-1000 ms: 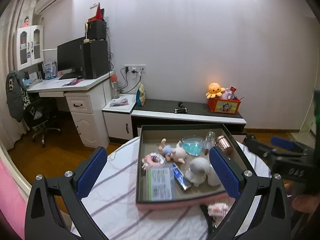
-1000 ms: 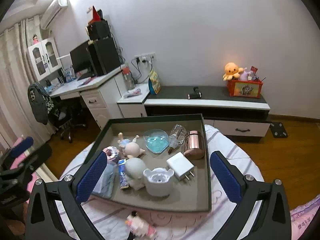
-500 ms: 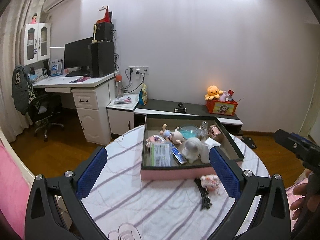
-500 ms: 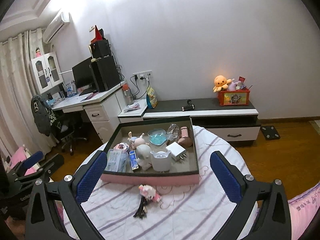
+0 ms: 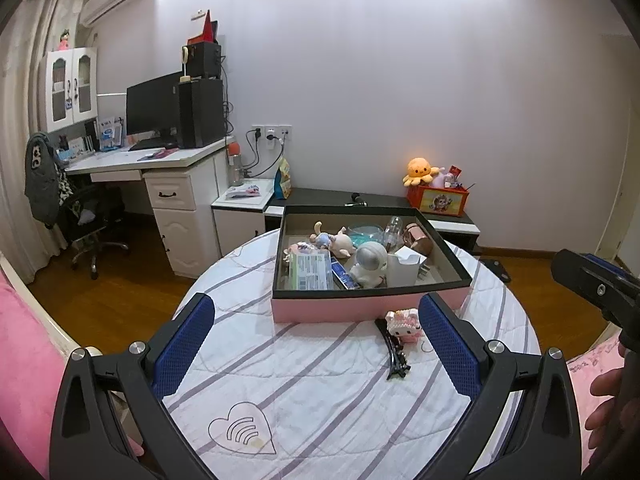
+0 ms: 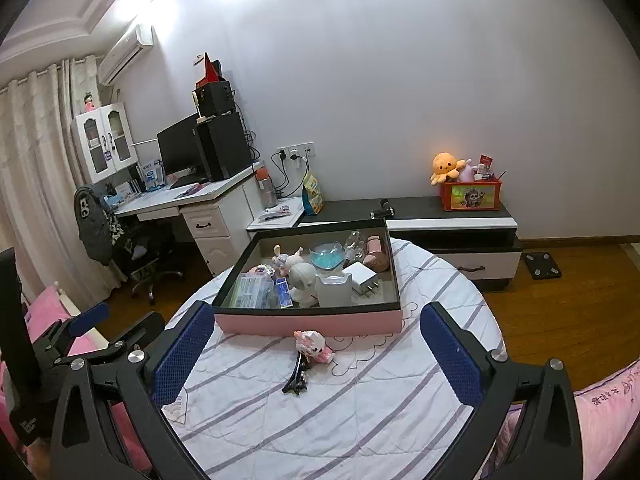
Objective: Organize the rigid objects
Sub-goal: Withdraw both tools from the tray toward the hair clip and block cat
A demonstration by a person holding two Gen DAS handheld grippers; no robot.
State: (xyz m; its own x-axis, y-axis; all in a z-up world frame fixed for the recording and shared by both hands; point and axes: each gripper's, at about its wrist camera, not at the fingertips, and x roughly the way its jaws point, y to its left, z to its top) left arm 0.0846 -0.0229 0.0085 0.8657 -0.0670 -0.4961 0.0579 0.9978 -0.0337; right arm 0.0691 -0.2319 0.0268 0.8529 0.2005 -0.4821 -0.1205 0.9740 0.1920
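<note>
A pink box with a black rim [image 5: 368,308] [image 6: 308,322] stands on the round striped table [image 5: 280,392] [image 6: 360,408]. It holds several small things: a white astronaut figure [image 5: 370,262], a white charger [image 6: 362,276], a blue bowl [image 6: 327,256], a copper cup [image 5: 418,236], dolls and packets. In front of the box lie a pink block figure [image 5: 404,324] [image 6: 314,346] and a black hair clip [image 5: 394,354] [image 6: 296,376]. My left gripper [image 5: 316,344] and right gripper [image 6: 316,344] are both open and empty, held back over the table's near side.
A white desk with a monitor [image 5: 152,108] and an office chair [image 5: 88,216] stand at the left. A low black-and-white cabinet [image 6: 448,220] carries an orange toy box [image 6: 470,196] at the back wall. Pink bedding [image 6: 608,408] lies beside the table.
Both grippers have pulled back and away from the box, so the box looks smaller and the figure and hair clip on the table have come into full view.
</note>
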